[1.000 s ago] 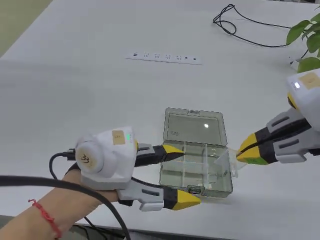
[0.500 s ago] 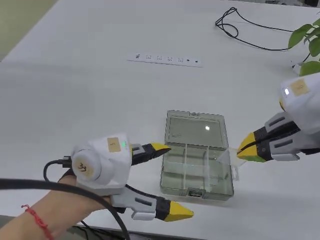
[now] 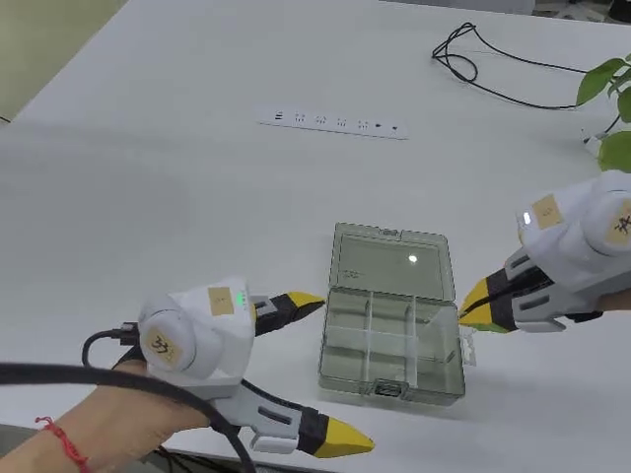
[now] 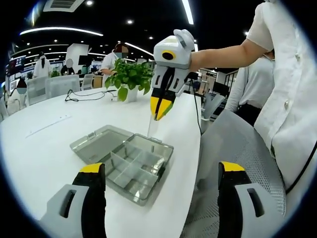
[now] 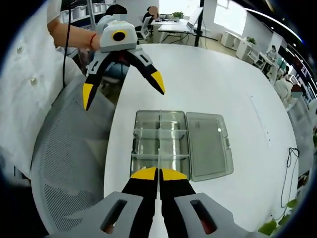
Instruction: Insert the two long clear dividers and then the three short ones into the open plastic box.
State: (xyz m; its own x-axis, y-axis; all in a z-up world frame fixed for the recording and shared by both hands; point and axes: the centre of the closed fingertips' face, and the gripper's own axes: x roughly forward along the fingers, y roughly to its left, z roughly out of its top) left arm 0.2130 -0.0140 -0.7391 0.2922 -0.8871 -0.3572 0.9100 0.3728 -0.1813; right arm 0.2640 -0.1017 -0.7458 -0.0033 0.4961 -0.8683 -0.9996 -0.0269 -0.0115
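The open plastic box [image 3: 392,340] lies on the white table, its lid [image 3: 394,261] folded back flat. Clear dividers stand in its tray and split it into compartments. My right gripper [image 3: 475,300] is shut on a short clear divider [image 3: 455,322], which hangs over the tray's right end. In the right gripper view the divider [image 5: 159,157] shows edge-on just ahead of the closed tips [image 5: 158,173], over the box [image 5: 159,144]. My left gripper [image 3: 323,370] stands open left of the box, holding nothing. The left gripper view has the box [image 4: 130,163] beyond its spread jaws and the right gripper [image 4: 162,105] above it.
A white power strip [image 3: 332,122] lies farther back on the table [image 3: 197,177]. A black cable [image 3: 485,61] coils at the back right beside a green plant [image 3: 613,108]. The table's near edge runs just below the box. A grey mesh chair [image 5: 64,163] stands beside the table.
My left gripper has drawn back left and down, away from the box, and spread wider. My right gripper has brought the divider lower and closer over the tray's right end.
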